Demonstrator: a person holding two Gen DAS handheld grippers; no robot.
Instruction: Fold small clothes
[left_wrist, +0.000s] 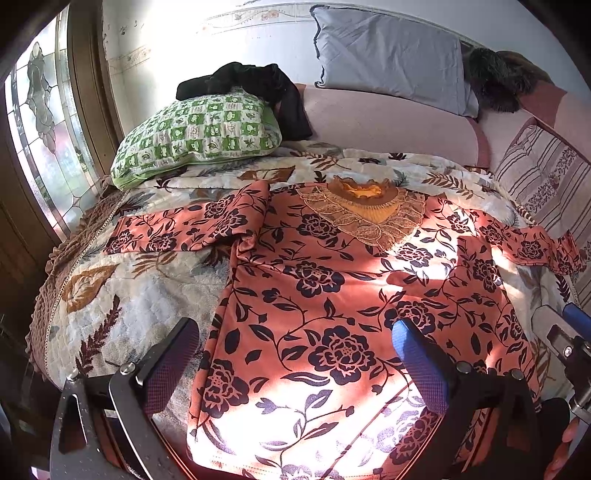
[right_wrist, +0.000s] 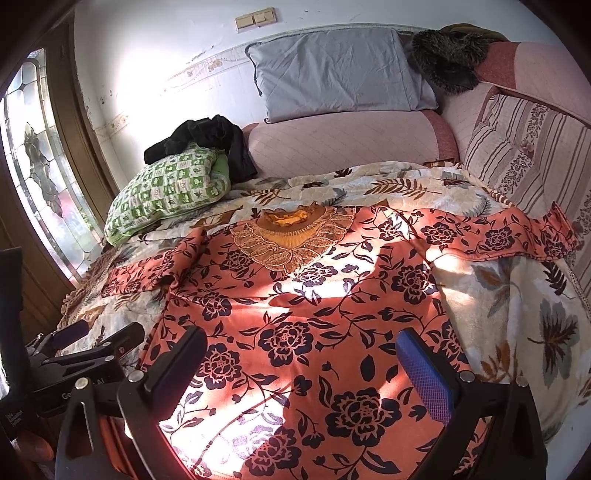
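An orange top with dark flower print (left_wrist: 325, 288) lies flat and spread on the bed, lace collar (left_wrist: 365, 206) at the far end, both sleeves out to the sides. My left gripper (left_wrist: 295, 339) is open and empty above its near left hem. My right gripper (right_wrist: 303, 350) is open and empty above the near right hem of the same top (right_wrist: 295, 314). The right gripper shows at the right edge of the left wrist view (left_wrist: 569, 332); the left gripper shows at the left of the right wrist view (right_wrist: 88, 339).
The top rests on a cream leaf-print quilt (left_wrist: 110, 295). A green checked pillow (left_wrist: 195, 136) with a black garment (left_wrist: 251, 81) on it lies at the far left. A grey pillow (right_wrist: 340, 70) and pink bolster (right_wrist: 347, 144) stand at the back. A glass door (right_wrist: 33, 177) is left.
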